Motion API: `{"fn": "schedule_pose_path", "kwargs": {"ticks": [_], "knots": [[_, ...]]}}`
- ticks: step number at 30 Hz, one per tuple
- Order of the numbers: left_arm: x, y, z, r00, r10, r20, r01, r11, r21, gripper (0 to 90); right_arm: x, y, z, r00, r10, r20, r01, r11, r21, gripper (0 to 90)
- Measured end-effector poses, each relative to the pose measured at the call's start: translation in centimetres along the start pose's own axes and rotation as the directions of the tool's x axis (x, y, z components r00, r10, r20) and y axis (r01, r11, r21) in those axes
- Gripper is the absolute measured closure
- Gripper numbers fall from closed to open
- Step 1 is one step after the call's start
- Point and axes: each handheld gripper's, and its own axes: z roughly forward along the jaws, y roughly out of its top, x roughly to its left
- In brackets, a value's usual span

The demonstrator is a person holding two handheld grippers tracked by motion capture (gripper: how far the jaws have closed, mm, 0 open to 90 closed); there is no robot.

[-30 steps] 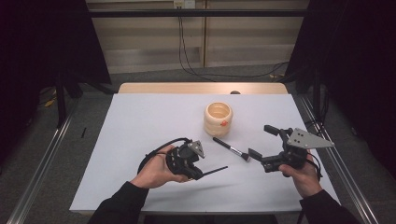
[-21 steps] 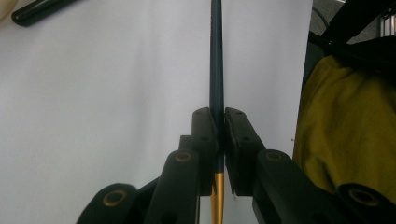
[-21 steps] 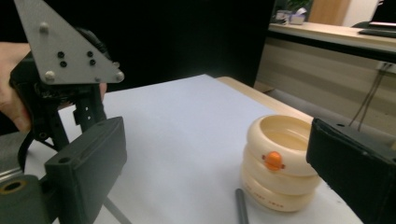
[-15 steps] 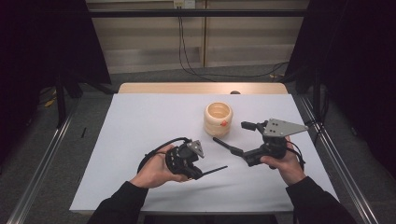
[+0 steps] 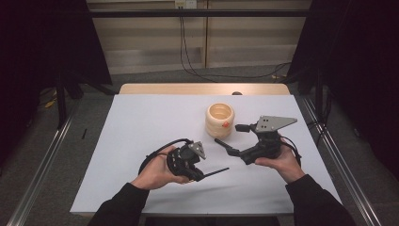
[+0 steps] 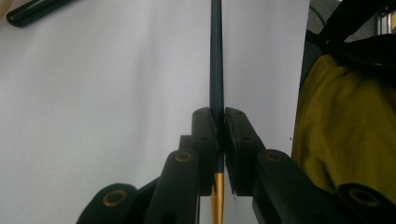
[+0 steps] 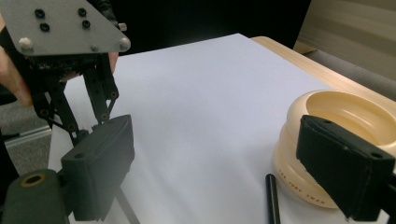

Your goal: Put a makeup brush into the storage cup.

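Reading "THE BODY SWAN": cream holder (image 7: 306, 184)

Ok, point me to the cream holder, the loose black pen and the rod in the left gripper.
cream holder (image 5: 219, 119), high view, outer wall
loose black pen (image 7: 272, 198), right gripper view, shaft
rod (image 6: 216, 65), left gripper view, dark shaft

High cam looks fwd and down over the whole white table (image 5: 141, 141) from the person's side, while each gripper cam sits low and close along its own jaws, all sharing that tabletop.
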Motion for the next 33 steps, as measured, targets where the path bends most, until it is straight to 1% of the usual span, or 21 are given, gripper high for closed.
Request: {"fn": "schedule_pose_path", "kwargs": {"ticks": [2,4,6,8,10,13,14,15,16,17,18,19,21,22,24,25,27,28,30,32,33], "knots": [[0.0,0.0,0.0,1.0,-0.001,0.002,0.001,1.0,-0.001,83.5,0.1,0.1,0.0,0.9999,-0.008,0.013,0.008,1.0,0.018,6.9],[-0.1,0.0,0.0,1.0,-0.006,0.003,0.007,1.0,-0.006,83.5,0.4,0.2,0.0,0.9991,-0.041,0.011,0.041,0.998,0.054,6.6],[-0.1,0.0,0.1,1.0,-0.006,-0.004,0.006,1.0,0.001,83.5,0.7,0.4,0.1,0.9982,-0.06,-0.012,0.06,0.994,0.087,6.3],[-0.1,0.1,0.1,0.9999,-0.013,-0.01,0.013,0.9999,-0.01,83.5,0.8,0.5,0.3,0.9983,-0.039,-0.044,0.044,0.993,0.113,6.8],[-0.1,0.1,0.1,1.0,-0.003,-0.009,0.003,1.0,0.006,83.6,0.8,0.6,0.5,0.9964,-0.05,-0.069,0.061,0.985,0.164,7.2],[-0.1,0.1,0.2,1.0,0.001,-0.001,-0.001,1.0,0.008,83.6,1.0,0.8,1.0,0.9866,-0.078,-0.143,0.112,0.963,0.245,7.4],[-0.2,0.2,0.2,1.0,0.004,0.004,-0.004,0.9997,0.023,83.6,1.1,0.9,1.2,0.9823,-0.093,-0.163,0.136,0.951,0.276,8.2],[-0.2,0.2,0.3,0.9998,0.007,0.017,-0.008,0.9996,0.027,83.5,1.3,0.9,1.6,0.9758,-0.102,-0.193,0.16,0.936,0.315,8.9],[-0.3,0.2,0.4,0.9998,0.005,0.019,-0.006,0.9995,0.03,83.6,1.4,0.9,1.8,0.9732,-0.108,-0.203,0.172,0.927,0.334,10.5],[-0.4,0.2,0.5,0.9997,0.001,0.025,-0.002,0.9997,0.024,83.5,1.5,0.9,2.1,0.9669,-0.11,-0.23,0.19,0.913,0.362,11.5],[-0.4,0.3,0.5,0.9994,0.015,0.032,-0.016,0.9993,0.034,83.5,1.6,0.9,2.4,0.9611,-0.109,-0.254,0.203,0.901,0.384,13.6],[-0.5,0.4,0.5,0.9994,0.022,0.027,-0.023,0.9993,0.029,83.6,1.7,0.9,2.7,0.9558,-0.107,-0.274,0.214,0.891,0.399,18.4],[-0.7,0.4,0.6,0.9993,0.013,0.034,-0.015,0.9993,0.034,83.5,1.9,0.8,3.2,0.9402,-0.115,-0.321,0.254,0.864,0.435,23.1],[-0.6,0.5,0.6,0.9992,0.024,0.032,-0.025,0.9991,0.035,83.5,1.9,0.8,3.4,0.9357,-0.12,-0.332,0.266,0.859,0.438,27.3],[-0.7,0.4,0.6,0.9996,0.009,0.029,-0.009,0.9995,0.031,83.5,1.9,0.7,3.7,0.9232,-0.118,-0.366,0.286,0.847,0.448,35.6],[-0.7,0.4,0.6,0.9997,0.012,0.022,-0.012,0.9995,0.029,83.5,1.9,0.6,3.7,0.9204,-0.119,-0.372,0.291,0.845,0.449,37.5],[-0.6,0.5,0.6,0.9996,0.019,0.02,-0.02,0.9994,0.029,83.5,1.9,0.4,3.8,0.9105,-0.138,-0.39,0.321,0.831,0.455,40.9],[-0.7,0.5,0.6,0.9997,0.011,0.021,-0.012,0.9995,0.03,83.5,1.9,0.3,3.8,0.9094,-0.143,-0.391,0.327,0.826,0.459,41.6],[-0.7,0.5,0.7,0.9998,0.018,0.012,-0.019,0.9993,0.033,83.6,2.1,0.1,3.9,0.9088,-0.145,-0.391,0.332,0.819,0.468,44.4],[-0.6,0.6,0.8,0.9992,0.039,0.013,-0.039,0.998,0.05,83.5,2.2,0.0,4.0,0.9043,-0.148,-0.4,0.342,0.813,0.471,46.7],[-0.8,0.5,0.9,0.9996,0.02,0.021,-0.021,0.999,0.039,83.6,2.2,0.0,4.0,0.903,-0.147,-0.404,0.343,0.813,0.471,48.6]]}}
